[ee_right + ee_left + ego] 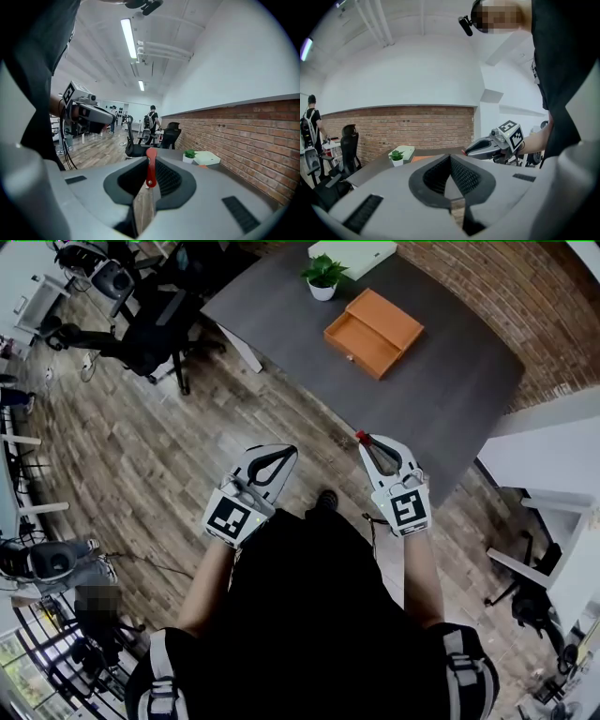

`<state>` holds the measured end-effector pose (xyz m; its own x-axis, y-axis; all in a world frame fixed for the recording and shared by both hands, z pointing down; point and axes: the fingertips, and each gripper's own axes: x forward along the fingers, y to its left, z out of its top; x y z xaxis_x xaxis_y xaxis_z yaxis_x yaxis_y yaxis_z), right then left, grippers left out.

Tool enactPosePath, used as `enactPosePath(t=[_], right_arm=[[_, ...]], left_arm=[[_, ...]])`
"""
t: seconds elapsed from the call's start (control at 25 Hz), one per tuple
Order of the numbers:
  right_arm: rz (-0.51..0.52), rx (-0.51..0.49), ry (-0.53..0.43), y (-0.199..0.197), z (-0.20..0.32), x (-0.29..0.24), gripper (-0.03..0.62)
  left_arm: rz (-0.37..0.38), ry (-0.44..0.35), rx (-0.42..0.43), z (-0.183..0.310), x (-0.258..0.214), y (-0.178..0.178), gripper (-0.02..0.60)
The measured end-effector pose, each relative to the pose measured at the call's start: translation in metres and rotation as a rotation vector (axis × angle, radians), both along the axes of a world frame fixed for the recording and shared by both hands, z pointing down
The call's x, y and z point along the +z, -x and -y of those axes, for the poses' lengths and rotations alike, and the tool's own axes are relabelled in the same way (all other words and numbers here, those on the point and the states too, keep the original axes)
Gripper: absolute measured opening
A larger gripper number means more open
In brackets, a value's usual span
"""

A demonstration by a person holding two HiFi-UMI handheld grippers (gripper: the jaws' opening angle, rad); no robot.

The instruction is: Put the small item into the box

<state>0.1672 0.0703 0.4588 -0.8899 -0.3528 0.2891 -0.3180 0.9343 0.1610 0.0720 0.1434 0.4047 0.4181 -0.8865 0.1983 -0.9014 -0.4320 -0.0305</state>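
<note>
orange box (373, 331); red small item (150, 167); dark grey table (450, 390)

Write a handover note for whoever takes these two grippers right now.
Left gripper: jaws together, nothing in them.
Right gripper: shut on the red item, whose end sticks out past the jaw tips.
Box: orange, open, on the grey table ahead, near a plant. Both grippers are over the floor, short of the table.
Done: item is in the grip.
Left: reach the table, lower the item into the box, release.
</note>
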Motion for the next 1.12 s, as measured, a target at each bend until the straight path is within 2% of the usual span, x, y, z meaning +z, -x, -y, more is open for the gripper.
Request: enactPosePath(t=[0.56,0.84,1.12], right_arm=[[-0.022,0.058,-0.006,-0.03,0.022,0.005,0.066],[-0.042,0.141,-0.007,-0.049,0.038,0.013,0.066],[-0.062,0.183,0.017,-0.03,0.057,0.018,0.066]], left_arm=[[-0.014,-0.028,0.051,0.038,-0.002,-0.024,0.023],[0.002,-0.014,0.139,0.067,0.006,-0.032,0.023],[-0.03,0.005,0.178,0.096,0.013,-0.015,0.023]])
